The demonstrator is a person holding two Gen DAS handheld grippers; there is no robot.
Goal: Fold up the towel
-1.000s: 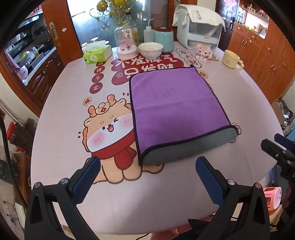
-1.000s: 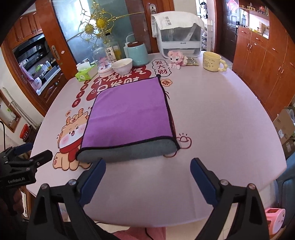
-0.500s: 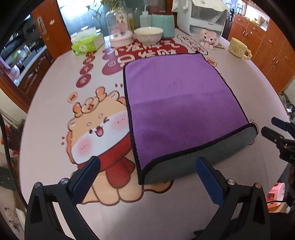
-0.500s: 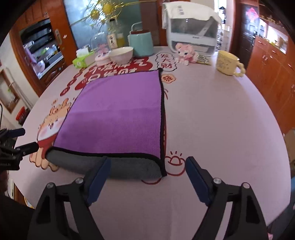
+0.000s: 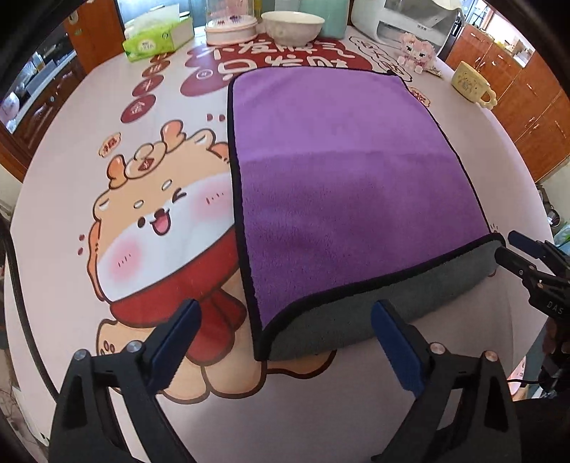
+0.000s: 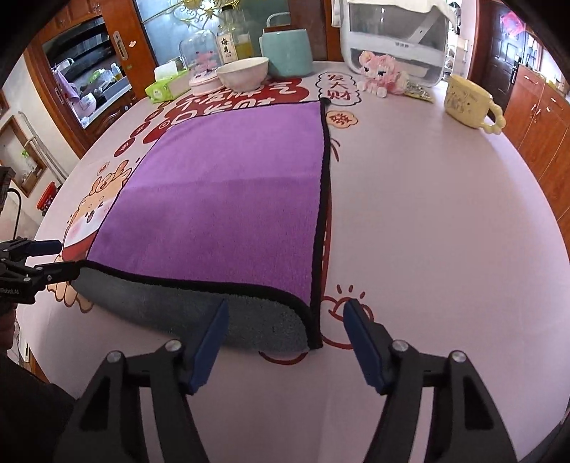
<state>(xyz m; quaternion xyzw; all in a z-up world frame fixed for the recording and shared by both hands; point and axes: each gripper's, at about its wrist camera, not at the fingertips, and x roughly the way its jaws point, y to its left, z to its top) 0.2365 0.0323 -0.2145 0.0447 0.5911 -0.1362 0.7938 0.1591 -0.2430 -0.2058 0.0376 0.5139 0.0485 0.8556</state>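
Note:
A purple towel point(image 5: 342, 185) with a black hem and grey underside lies folded once on the table, its rolled grey fold nearest me; it also shows in the right wrist view point(image 6: 228, 199). My left gripper point(image 5: 281, 342) is open, its jaws either side of the towel's near left corner point(image 5: 262, 350), just above the table. My right gripper point(image 6: 285, 342) is open around the near right corner point(image 6: 313, 338). Each gripper shows in the other's view, the right gripper point(image 5: 513, 253) and the left gripper point(image 6: 53, 260), both at the fold's ends.
At the table's far side stand a tissue box point(image 5: 156, 37), a white bowl point(image 5: 292, 25), a teal canister point(image 6: 286, 51), a white appliance point(image 6: 392, 39), a pink plush toy point(image 6: 381, 71) and a yellow mug point(image 6: 466, 103). Wooden cabinets line the right.
Both grippers have moved forward and down to the towel's near corners. Both stay open. The towel has not moved.

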